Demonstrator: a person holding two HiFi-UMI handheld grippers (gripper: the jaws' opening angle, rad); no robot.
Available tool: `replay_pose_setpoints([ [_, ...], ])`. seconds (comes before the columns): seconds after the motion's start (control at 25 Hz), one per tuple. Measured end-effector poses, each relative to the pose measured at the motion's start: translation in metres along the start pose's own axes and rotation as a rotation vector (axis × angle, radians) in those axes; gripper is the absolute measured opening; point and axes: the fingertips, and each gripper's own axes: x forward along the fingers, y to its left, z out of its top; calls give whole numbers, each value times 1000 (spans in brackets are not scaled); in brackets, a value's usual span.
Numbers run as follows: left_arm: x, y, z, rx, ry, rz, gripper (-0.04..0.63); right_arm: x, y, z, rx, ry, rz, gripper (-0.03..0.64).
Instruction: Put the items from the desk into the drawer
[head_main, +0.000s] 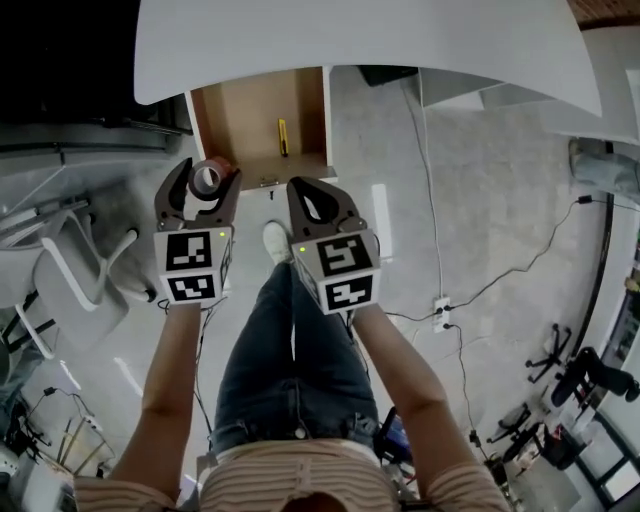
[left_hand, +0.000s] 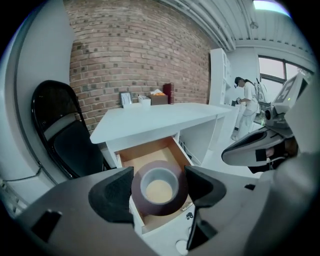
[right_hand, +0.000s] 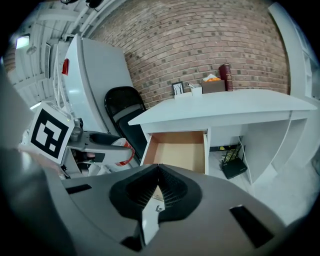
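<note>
Grips a roll of dark brown tape (left_hand: 159, 210) in the left gripper (left_hand: 160, 187), pinching the roll's outer rim from both sides, with the hole turned toward that gripper's camera. Hangs in the air over the front left corner of the open drawer (head_main: 255, 115), as seen from the head view, clear of the drawer's floor. Shows the drawer's pale wooden bottom straight through the roll's grey core in the left gripper view.

Holds the right gripper (right_hand: 157, 186) clenched on nothing, ribbed black pads pressed together, just right of the left one and above the floor before the drawer's front right corner. Carries both grippers side by side, marker cubes facing up toward the head camera.

Inside the drawer: a slim yellow-and-black item (head_main: 283, 137), lying lengthwise close to the right wall, about halfway back, too small to identify. Stands pulled out from under the white desk (head_main: 400, 40), beneath the left end of the desktop's front edge.

Along the desktop's far edge, against the brick wall (right_hand: 200, 45): a small framed picture (right_hand: 178, 88), a brown box (right_hand: 214, 86) and a dark red cylinder (right_hand: 225, 76), all well apart from the drawer. Left of the desk, a black chair (right_hand: 122, 112); under the desktop, on the floor, a black router (right_hand: 232, 165). Below the grippers in the head view: bare forearms, blue jeans (head_main: 290, 360) and one white shoe (head_main: 277, 240) near the drawer's front.
</note>
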Motion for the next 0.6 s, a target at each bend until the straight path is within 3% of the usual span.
replay_pose_setpoints([
  [0.6,117,-29,-47,51,113,-22,319,62,-55,-35,-14,68,41,17],
])
